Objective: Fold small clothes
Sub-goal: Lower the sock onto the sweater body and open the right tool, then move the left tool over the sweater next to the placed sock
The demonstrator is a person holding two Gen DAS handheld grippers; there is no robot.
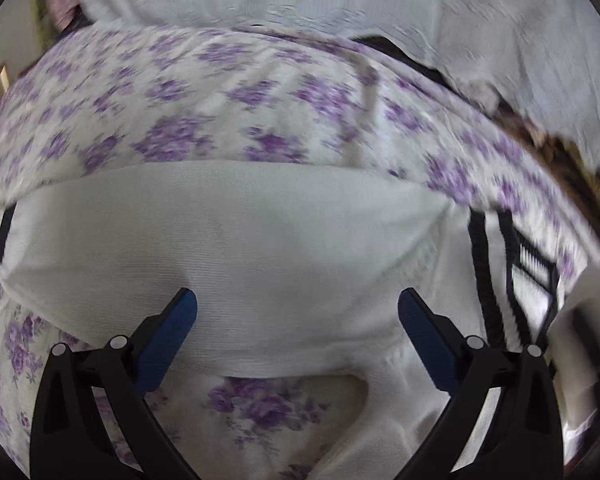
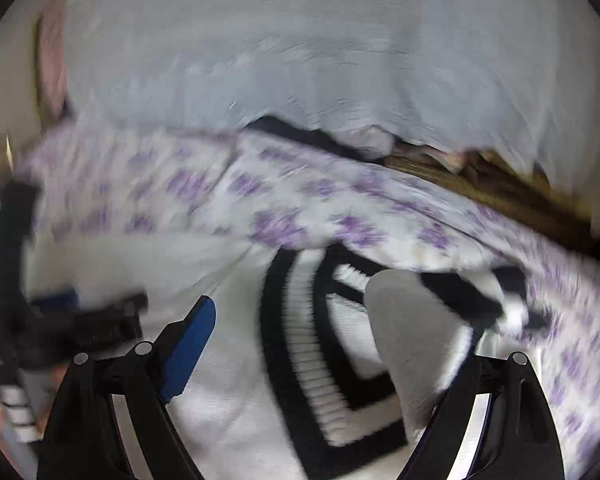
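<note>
Sweater [image 1: 236, 248], white knit with black stripes, lay on the floral sheet [image 1: 228, 96] of the bed, spread flat under both of your tools. In the left wrist view its folded white panel filled the middle, with black bands [image 1: 496, 272] at its right side and a shorter striped bit at the left edge. Your left gripper [image 1: 297, 300] hung over that panel with its blue pads [image 1: 172, 336] standing wide and nothing between them. In the right wrist view, which was blurred, the black-trimmed neckline [image 2: 300, 360] lay just ahead of your right gripper [image 2: 312, 320]. Its tongs were wide too; one blue pad [image 2: 192, 348] showed clearly, while the other was hidden behind a grey-white fold of cloth [image 2: 412, 340]. I could not tell whether that fold touched the hidden pad. Pale bedding [image 2: 300, 48] was heaped at the far edge of the bed, with something dark and something brown [image 2: 480, 184] beneath its hem.
</note>
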